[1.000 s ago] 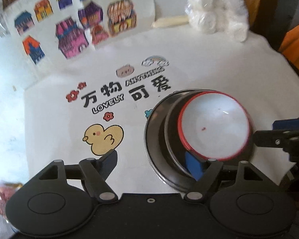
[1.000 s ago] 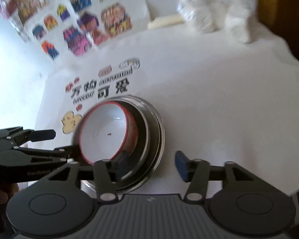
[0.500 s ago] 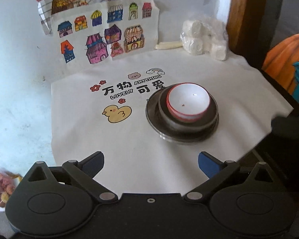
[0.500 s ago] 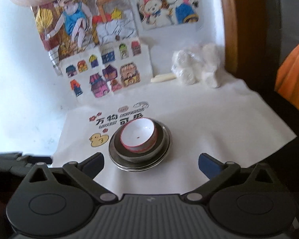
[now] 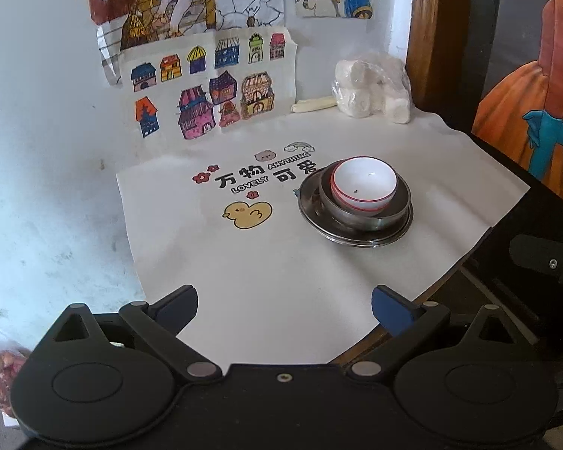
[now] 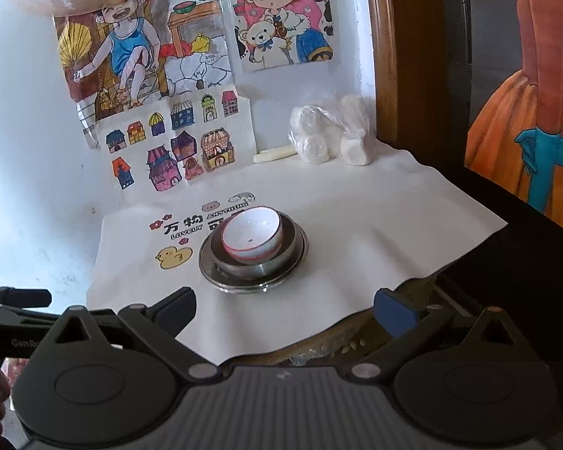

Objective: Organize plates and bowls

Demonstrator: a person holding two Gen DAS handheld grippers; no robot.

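A white bowl with a red rim (image 5: 364, 184) (image 6: 252, 234) sits inside a steel bowl (image 5: 371, 214) (image 6: 257, 267), which sits on a steel plate (image 5: 321, 221) (image 6: 210, 268). The stack stands on a white printed cloth. My left gripper (image 5: 284, 304) is open and empty, well back from the stack near the cloth's front edge. My right gripper (image 6: 285, 306) is open and empty, also pulled back over the front edge. The left gripper shows at the left edge of the right wrist view (image 6: 15, 300).
The white cloth (image 5: 281, 262) (image 6: 356, 225) covers the table; its front edge drops off to dark floor. A plastic bag of white rolls (image 5: 371, 88) (image 6: 330, 135) lies at the back. Drawings hang on the wall behind. A snack bag (image 5: 0, 375) lies at lower left.
Both grippers have pulled back and up from the stack and opened wide. The red-rimmed bowl stays nested in the steel bowl.
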